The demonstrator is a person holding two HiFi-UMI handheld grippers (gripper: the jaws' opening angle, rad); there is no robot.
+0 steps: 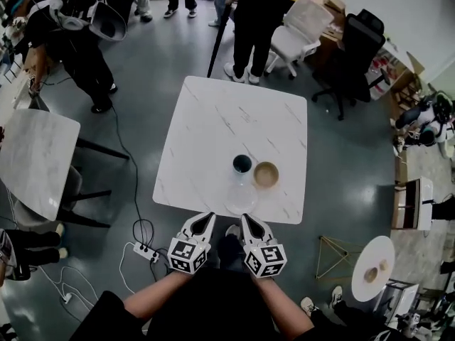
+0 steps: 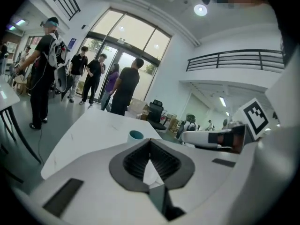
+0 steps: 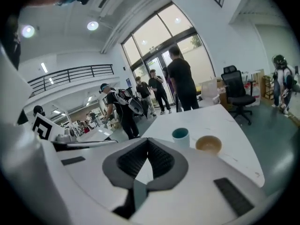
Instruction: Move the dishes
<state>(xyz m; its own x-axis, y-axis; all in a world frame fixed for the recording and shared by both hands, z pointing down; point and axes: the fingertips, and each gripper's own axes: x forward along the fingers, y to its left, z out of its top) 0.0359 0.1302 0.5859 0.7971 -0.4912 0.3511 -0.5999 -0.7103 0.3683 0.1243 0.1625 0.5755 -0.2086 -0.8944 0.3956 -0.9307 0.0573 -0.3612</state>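
On the near half of the white marble table (image 1: pixel 213 126) stand a dark teal cup (image 1: pixel 242 163) and a tan bowl (image 1: pixel 266 174). A pale, glassy plate (image 1: pixel 242 198) lies just in front of them by the near edge. My left gripper (image 1: pixel 207 220) and right gripper (image 1: pixel 246 220) hover side by side just short of that edge, both shut and empty. The left gripper view shows its shut jaws (image 2: pixel 150 142) with the cup (image 2: pixel 136 135) peeking above them. Past the right gripper (image 3: pixel 148 141), its own view shows the cup (image 3: pixel 180 135) and bowl (image 3: pixel 208 144).
Several people stand beyond the table's far side (image 1: pixel 256 27). A white chair (image 1: pixel 298 30) and a black office chair (image 1: pixel 352 55) sit far right. A second marble table (image 1: pixel 35 158) is on the left. A power strip (image 1: pixel 146 251) and cable lie on the floor.
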